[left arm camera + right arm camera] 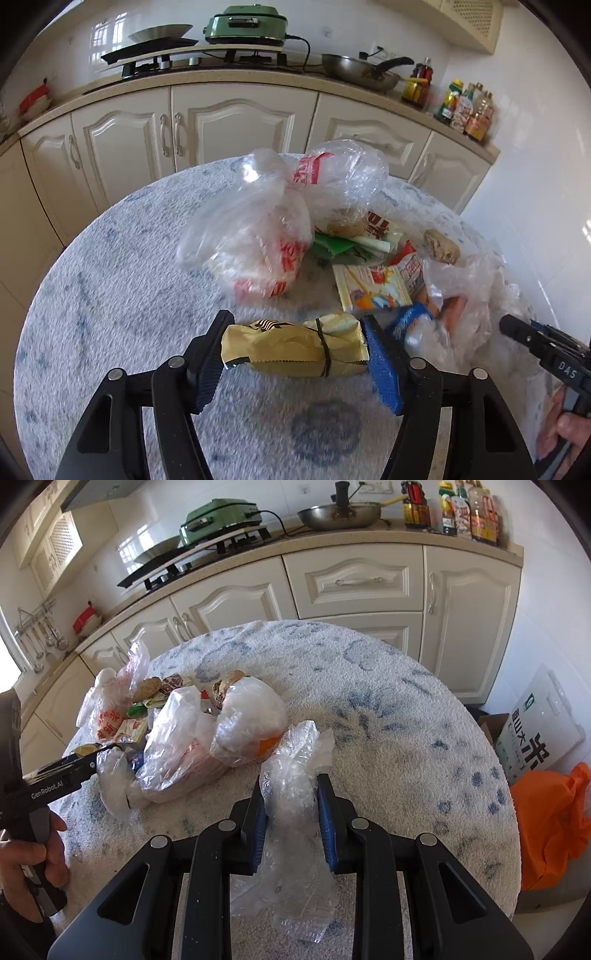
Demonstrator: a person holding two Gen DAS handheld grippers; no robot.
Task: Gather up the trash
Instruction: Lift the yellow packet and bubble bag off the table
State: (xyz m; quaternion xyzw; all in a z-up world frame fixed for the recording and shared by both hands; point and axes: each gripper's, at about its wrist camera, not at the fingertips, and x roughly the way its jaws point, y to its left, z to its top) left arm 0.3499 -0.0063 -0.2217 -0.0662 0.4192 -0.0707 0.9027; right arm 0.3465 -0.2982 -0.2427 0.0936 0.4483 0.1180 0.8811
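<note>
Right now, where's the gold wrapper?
In the left wrist view, the gold wrapper sits between the left gripper's pads, just nearer than the yellow packet.

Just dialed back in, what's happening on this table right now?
A person is clearing trash off the round table. The left hand-held gripper has a gold wrapper between its pads. The right hand-held gripper is shut on a crumpled clear plastic bag. More wrappers and bags remain piled nearby.
</note>
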